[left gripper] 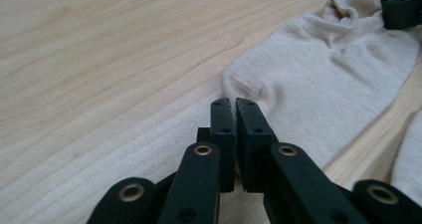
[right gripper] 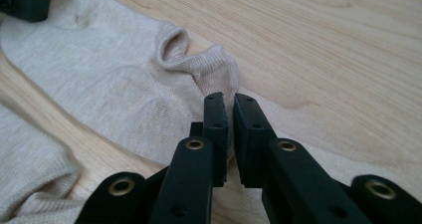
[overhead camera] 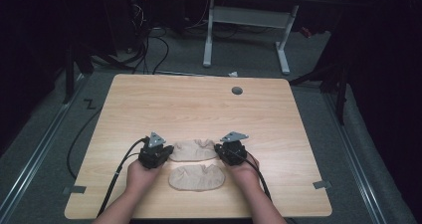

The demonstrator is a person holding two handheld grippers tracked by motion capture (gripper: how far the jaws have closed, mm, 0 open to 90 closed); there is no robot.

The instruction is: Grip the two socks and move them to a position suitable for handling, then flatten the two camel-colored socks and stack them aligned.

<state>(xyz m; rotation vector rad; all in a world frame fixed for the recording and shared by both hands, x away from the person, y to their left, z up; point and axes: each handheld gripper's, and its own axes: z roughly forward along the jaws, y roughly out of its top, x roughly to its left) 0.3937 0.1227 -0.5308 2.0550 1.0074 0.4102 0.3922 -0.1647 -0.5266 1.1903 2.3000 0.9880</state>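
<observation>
The left black two-jaw gripper point(left gripper: 234, 104) is seen with its jaws pressed almost together on the edge of a beige knitted fabric sock point(left gripper: 318, 79), a thin fold of cloth being pinched between the tips. The right black two-jaw gripper point(right gripper: 229, 100) is likewise closed to a narrow slit on the opposite end of the same sock point(right gripper: 114, 89), near its puckered opening. In the high view the left gripper point(overhead camera: 161, 152) and the right gripper point(overhead camera: 224, 152) are held at the two ends of this farther sock point(overhead camera: 194, 150), each topped by a grey three-cornered plate and trailed by a black cable towards the near edge. The grippers are gripped by the left hand point(overhead camera: 140, 173) and the right hand point(overhead camera: 245, 170), with the forearms entering from the bottom.

A second beige sock point(overhead camera: 196, 177) is laid flat just beside the first, nearer the person, between the two hands.

Both socks are borne by a light wood-grain rectangular tabletop point(overhead camera: 199, 104), in which a small round grey cable port point(overhead camera: 237, 90) is set near the far edge. The table is surrounded by grey carpeted floor point(overhead camera: 318, 59), on which grey tape marks point(overhead camera: 322, 184) are stuck. Dark cables point(overhead camera: 149, 50) are strewn on the floor beyond the table, and a white-legged desk point(overhead camera: 246, 30) is placed at the back. Metal rails point(overhead camera: 35, 154) are run along the floor at both sides. The rest of the room is left in darkness.
</observation>
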